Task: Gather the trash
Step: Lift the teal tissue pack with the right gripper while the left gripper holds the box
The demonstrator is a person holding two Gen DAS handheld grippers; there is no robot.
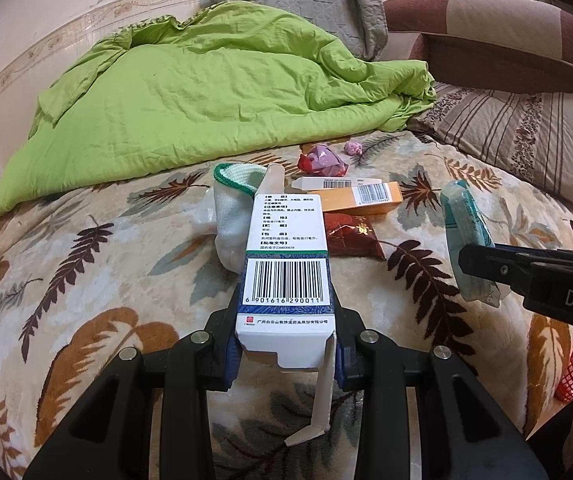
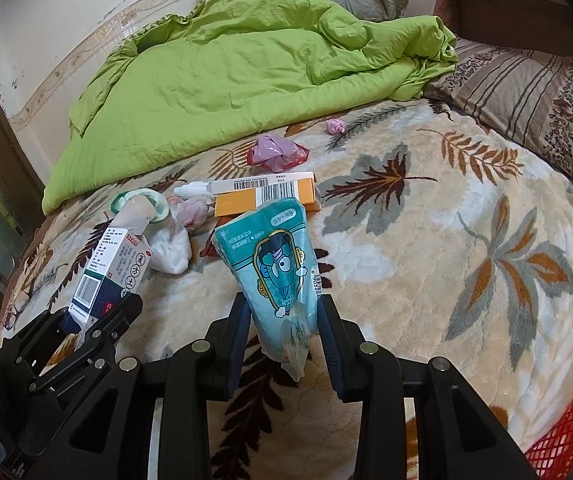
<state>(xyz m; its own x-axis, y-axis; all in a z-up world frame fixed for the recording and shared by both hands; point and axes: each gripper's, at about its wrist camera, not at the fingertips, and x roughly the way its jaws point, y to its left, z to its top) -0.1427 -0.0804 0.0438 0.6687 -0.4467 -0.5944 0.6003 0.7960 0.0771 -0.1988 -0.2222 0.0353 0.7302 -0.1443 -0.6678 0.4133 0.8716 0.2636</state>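
Observation:
My left gripper [image 1: 286, 344] is shut on a white medicine box [image 1: 288, 268] with a barcode, held above the bed with its end flap hanging open. My right gripper [image 2: 284, 320] is shut on a teal tissue pack [image 2: 270, 272] printed with a cartoon. In the left wrist view the tissue pack [image 1: 466, 232] shows at the right in the right gripper [image 1: 472, 266]. In the right wrist view the box [image 2: 110, 268] sits at the left in the left gripper [image 2: 94, 312]. On the bed ahead lie an orange box [image 2: 266, 198], a white tube [image 2: 222, 186], a purple-red bag [image 2: 276, 154], a pink paper ball [image 2: 335, 126] and a dark red packet [image 1: 350, 236].
A white sock with a green cuff [image 1: 230, 208] lies just beyond the medicine box. A green quilt [image 1: 206, 88] is heaped at the back, with striped pillows [image 2: 546, 100] at the right. A red mesh basket [image 2: 566, 432] stands off the bed's near right edge. The leaf-patterned blanket [image 2: 446, 240] covers the bed.

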